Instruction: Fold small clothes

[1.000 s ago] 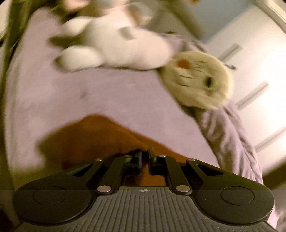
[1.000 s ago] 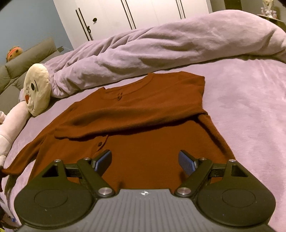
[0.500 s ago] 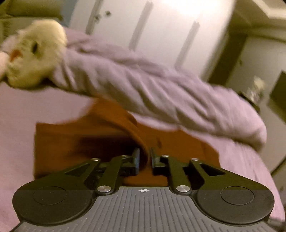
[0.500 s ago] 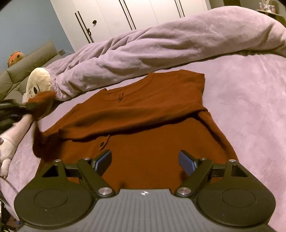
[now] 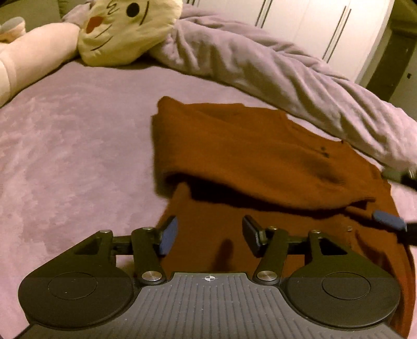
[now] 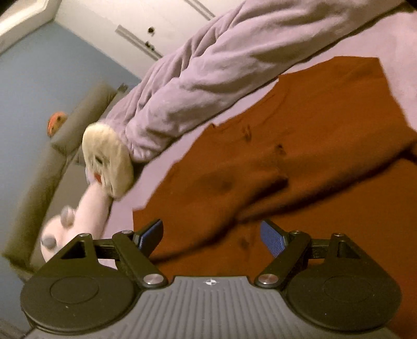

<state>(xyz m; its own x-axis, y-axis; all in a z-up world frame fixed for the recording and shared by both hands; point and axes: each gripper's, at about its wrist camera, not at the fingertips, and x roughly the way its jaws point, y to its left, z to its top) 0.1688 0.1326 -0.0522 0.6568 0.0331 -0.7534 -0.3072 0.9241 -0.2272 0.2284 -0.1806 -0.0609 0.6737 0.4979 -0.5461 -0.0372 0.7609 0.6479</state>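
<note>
Left wrist view: the left gripper point(image 5: 209, 236) is seen with its jaws parted, having just been opening, and nothing is pinched between the pads; only the flat lower part of the rust-brown shirt point(image 5: 260, 161) lies beneath the gap. The shirt is spread on the lilac bedspread point(image 5: 65, 156), with one sleeve laid across its chest as a thick fold whose edge casts a dark shadow on the cloth below. A rolled lilac duvet point(image 5: 286, 75) is seen along the far side of the shirt, touching or just beside its collar edge. A cream plush head point(image 5: 125, 28) with a drawn face rests against the duvet's end, and a pale pink plush body point(image 5: 34, 54) lies beside it. At the right edge the blue-padded fingertips of the right gripper point(image 5: 396, 203) are seen over the shirt's far side. From the right wrist view, tilted, the right gripper point(image 6: 211, 234) is held wide apart above the shirt point(image 6: 312, 135), and nothing is gripped. White wardrobe doors point(image 5: 299, 23) are visible behind the bed.
</note>
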